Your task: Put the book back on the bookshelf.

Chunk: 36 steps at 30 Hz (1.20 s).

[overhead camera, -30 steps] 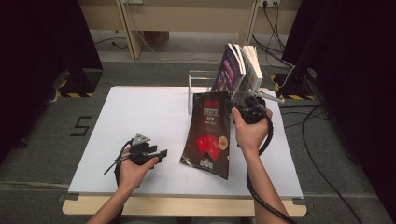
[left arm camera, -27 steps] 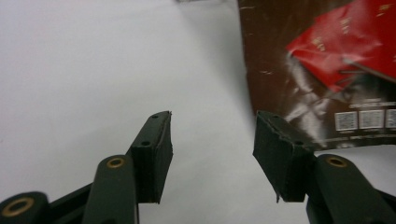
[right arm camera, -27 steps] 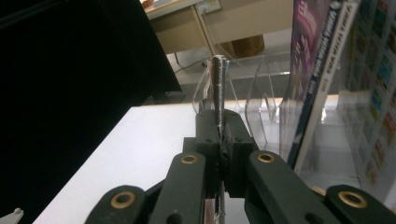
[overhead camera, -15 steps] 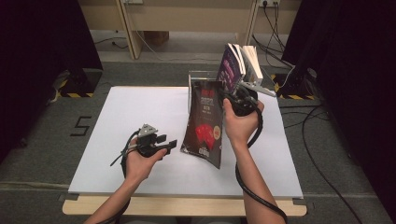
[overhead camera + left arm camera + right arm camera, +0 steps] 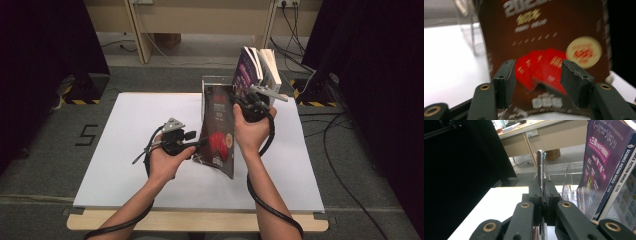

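A thin dark red book stands nearly upright over the white table, its lower end near the surface. My right gripper is shut on its top right edge. In the right gripper view the jaws pinch the book's thin edge, which rises between them. My left gripper is open and level at the book's lower left. In the left gripper view the jaws stand apart in front of the blurred cover. I cannot tell whether they touch it.
Several books with a purple cover lean in a clear acrylic stand at the table's back right, just behind the right hand. Cables trail from both grippers along the forearms. A wooden desk stands beyond the table.
The right gripper has tipped the book from lying on the table to nearly upright. The left hand has risen and moved right, up to the book's lower edge.
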Tool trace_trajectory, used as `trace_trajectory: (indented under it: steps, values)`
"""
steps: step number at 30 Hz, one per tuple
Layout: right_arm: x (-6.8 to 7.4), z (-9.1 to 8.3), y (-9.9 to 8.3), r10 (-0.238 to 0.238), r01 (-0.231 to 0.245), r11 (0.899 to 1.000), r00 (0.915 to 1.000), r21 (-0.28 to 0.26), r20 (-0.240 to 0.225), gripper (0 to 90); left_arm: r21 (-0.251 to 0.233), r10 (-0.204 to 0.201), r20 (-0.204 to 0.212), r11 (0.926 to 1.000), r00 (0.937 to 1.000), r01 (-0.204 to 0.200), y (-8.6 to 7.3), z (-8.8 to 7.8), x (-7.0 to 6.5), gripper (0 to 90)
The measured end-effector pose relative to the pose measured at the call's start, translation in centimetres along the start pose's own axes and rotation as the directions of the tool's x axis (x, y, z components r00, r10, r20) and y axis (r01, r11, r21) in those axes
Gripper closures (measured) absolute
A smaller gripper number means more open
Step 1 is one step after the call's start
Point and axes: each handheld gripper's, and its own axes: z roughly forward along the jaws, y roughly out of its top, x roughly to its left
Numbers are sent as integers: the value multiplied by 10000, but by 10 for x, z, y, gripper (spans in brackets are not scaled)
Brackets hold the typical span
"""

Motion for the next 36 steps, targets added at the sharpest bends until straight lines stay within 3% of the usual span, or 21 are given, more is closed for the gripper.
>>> trace_trajectory:
  steps: [8, 17, 36]
  values:
    - [3, 0, -1, 53, -53, 10000, 10000, 5, -32, 869, -106, 329, 236, 9994, 9992, -327, 23, 15, -20, 432]
    - [1, 0, -3, 62, -62, 10000, 10000, 54, -39, 868, -122, 467, 503, 9989, 9976, -462, 38, 26, -36, 430]
    - [4, 1, -6, -29, 29, 10000, 10000, 95, -63, 868, -21, 267, 225, 9996, 9994, -266, 48, 40, -44, 420]
